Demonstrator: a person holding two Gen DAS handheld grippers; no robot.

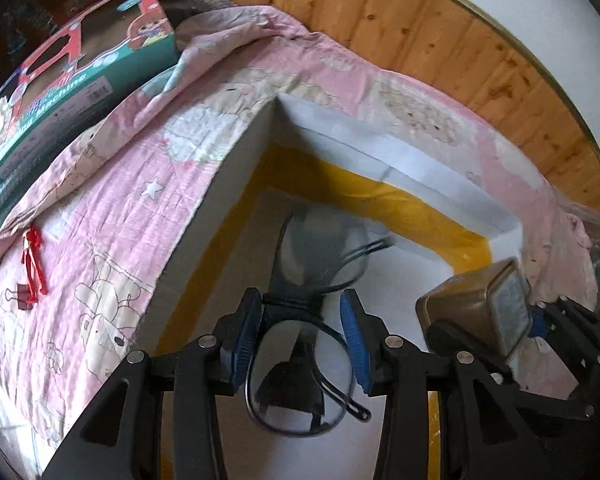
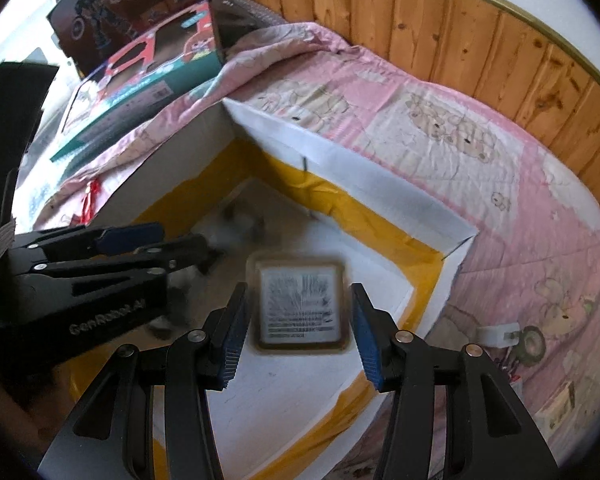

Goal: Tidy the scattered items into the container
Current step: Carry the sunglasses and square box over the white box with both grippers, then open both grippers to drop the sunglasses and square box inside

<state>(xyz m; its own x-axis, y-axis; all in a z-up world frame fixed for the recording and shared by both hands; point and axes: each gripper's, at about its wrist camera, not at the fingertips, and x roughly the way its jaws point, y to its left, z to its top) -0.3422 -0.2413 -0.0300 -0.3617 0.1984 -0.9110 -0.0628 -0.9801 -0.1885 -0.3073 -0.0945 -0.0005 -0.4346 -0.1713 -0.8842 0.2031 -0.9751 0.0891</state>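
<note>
Toys are sitting at far left: a boxed toy on the pink quilt, with a red tassel and clip lying unpicked on the bed. Next, the left tool is hovering over the white box, its pads spread apart around a pair of glasses, which seems to be dropping or already resting inside; blur is hiding which. Rightward, the right tool is standing open over the same box, and a brown packet is showing between its pads without touching them, probably just released. Something grey deeper in the box is too smeared to name. A small white item is waiting on the quilt at far right.
</note>
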